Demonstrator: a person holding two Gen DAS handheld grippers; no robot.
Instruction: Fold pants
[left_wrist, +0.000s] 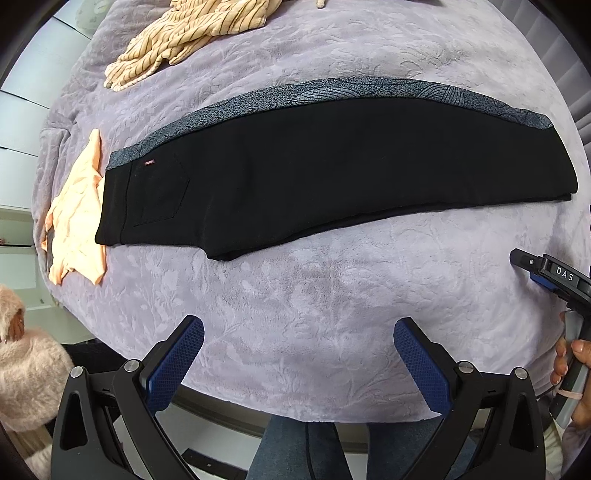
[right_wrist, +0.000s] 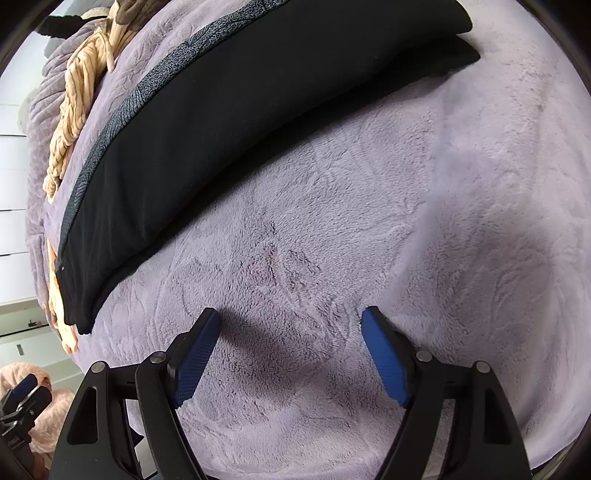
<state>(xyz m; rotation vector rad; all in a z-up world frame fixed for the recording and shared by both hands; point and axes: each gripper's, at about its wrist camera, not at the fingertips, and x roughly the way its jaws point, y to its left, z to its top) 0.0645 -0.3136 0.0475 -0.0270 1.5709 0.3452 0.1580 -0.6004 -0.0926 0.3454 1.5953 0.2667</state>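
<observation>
A lilac fleece-covered bed (left_wrist: 332, 295) carries everything. Black pants (left_wrist: 314, 166) lie flat across its middle, folded lengthwise leg on leg, waistband toward the left edge and hems toward the right, with a grey patterned strip along their far side. A striped beige garment (left_wrist: 184, 37) lies crumpled near the far left corner. A peach garment (left_wrist: 77, 218) sits at the left edge, touching the waistband. The left tool (left_wrist: 298, 332) hangs wide open and empty over the near edge; the right tool (right_wrist: 291, 321) is likewise spread and empty above bare fleece.

Even, bright diffuse light; soft shadow on the blanket (right_wrist: 295, 258) below the right gripper (right_wrist: 291, 321); strong fisheye bending, dark vignetted corners; focus sharp.
</observation>
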